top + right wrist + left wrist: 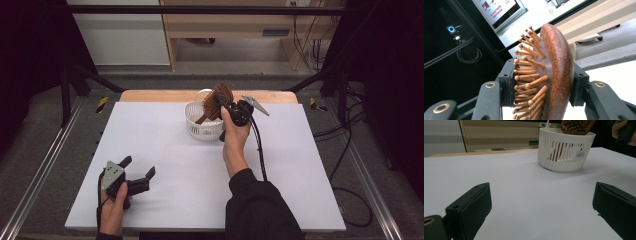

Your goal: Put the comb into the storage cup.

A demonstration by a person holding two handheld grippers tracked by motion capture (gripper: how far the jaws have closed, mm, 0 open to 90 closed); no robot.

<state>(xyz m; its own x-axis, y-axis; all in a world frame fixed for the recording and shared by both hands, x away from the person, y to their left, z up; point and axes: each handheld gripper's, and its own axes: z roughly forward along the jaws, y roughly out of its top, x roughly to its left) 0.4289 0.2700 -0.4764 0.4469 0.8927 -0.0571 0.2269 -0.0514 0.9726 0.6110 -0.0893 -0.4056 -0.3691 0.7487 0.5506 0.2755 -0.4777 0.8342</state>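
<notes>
One brown wooden paddle hairbrush with peg bristles [549, 75] sits clamped between the right gripper's [227, 107] closed jaws, handle down in the white slotted plastic basket [200, 127], which could tip if pushed sideways, while the left gripper [137, 167] rests open.

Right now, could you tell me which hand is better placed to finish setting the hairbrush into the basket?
The right. Its gripper already clamps the wooden hairbrush over the white basket; the left gripper rests open near the table's front edge.
</notes>
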